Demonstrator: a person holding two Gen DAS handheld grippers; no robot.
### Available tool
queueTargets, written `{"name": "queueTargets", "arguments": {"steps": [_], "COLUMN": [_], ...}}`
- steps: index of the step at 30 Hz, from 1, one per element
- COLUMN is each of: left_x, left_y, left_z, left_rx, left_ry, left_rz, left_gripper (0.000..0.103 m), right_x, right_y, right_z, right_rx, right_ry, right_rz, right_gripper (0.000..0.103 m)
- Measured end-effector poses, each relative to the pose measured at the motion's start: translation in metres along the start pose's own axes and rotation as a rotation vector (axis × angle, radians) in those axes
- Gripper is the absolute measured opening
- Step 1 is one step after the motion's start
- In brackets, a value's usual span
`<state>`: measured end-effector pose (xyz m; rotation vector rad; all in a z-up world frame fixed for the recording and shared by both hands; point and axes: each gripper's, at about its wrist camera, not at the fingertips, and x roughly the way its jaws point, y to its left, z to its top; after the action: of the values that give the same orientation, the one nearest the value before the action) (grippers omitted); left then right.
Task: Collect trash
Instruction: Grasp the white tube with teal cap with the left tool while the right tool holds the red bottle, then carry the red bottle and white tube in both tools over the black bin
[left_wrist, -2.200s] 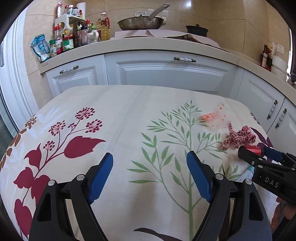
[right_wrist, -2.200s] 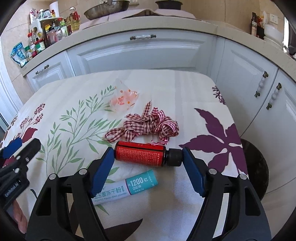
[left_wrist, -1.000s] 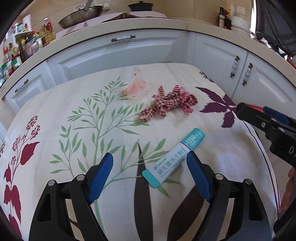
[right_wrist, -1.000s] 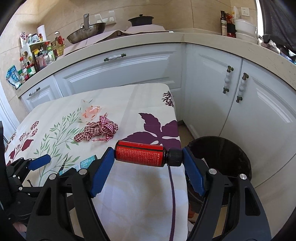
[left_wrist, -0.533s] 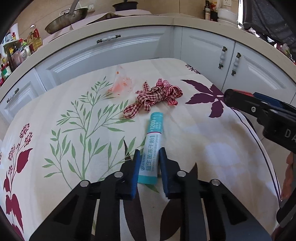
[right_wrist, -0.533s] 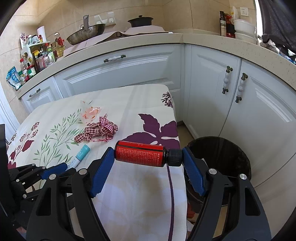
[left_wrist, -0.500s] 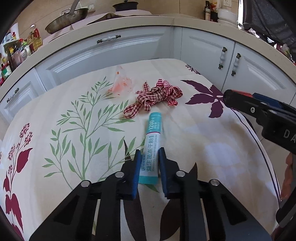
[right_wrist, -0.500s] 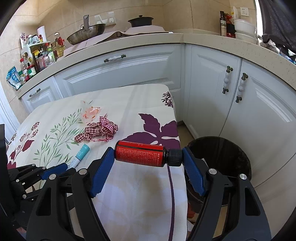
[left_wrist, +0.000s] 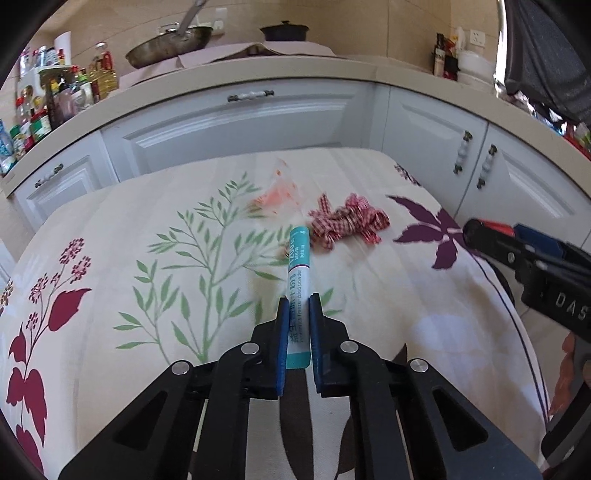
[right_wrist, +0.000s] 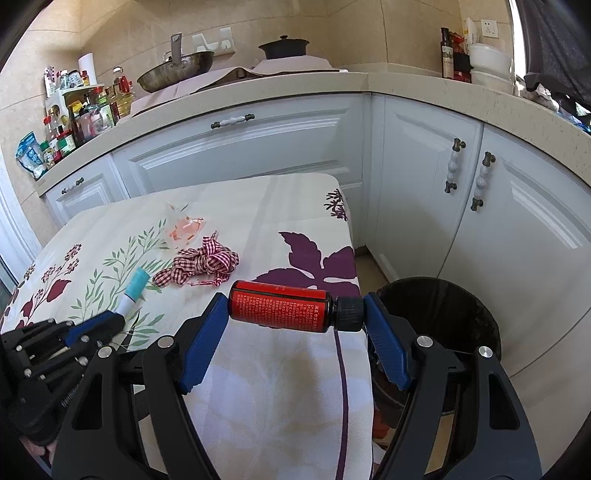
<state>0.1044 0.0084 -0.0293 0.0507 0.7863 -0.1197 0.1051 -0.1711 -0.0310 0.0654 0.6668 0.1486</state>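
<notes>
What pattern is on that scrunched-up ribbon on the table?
The ribbon has a red and white checked pattern. The right wrist view shows it best.

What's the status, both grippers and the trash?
Left gripper just closed on sachet. Right gripper shut on red bottle, beside bin. Ribbon, wrapper remain on table.

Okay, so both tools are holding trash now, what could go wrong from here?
1. The left tool pinches only the near end of the teal sachet, so it may droop or slip.
2. The right tool holds the red bottle end to end; it could pop out short of the black bin.
</notes>
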Motion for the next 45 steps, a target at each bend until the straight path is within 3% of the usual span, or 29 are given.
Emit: {"name": "queueTargets", "arguments": {"steps": [2, 22, 34, 45], "left_x": [-0.003, -0.026, -0.025, 0.001], "left_y": [0.002, -0.018, -0.086, -0.166], "left_z": [0.004, 0.029, 0.049, 0.057], "left_rx": [-0.012, -0.018, 0.058, 0.162], "left_ry": [-0.017, -0.135, -0.175, -0.167], "left_rz": [0.004, -0.013, -0.106, -0.177], "left_gripper": [0.005, 0.004, 0.004, 0.004], "right_x": [-0.002, -0.025, -0.047, -0.043], "right_y": [-0.001, -0.035, -0.101, -0.162], "right_z": [0.000, 0.002, -0.003, -0.007], "right_rx": [-0.001, 0.031, 0.087, 0.136], "right_ry": [-0.007, -0.069, -0.110, -0.114], "right_rz": [-0.001, -0.057, -0.175, -0.249], "right_gripper": [0.073, 0.073, 0.072, 0.073]}}
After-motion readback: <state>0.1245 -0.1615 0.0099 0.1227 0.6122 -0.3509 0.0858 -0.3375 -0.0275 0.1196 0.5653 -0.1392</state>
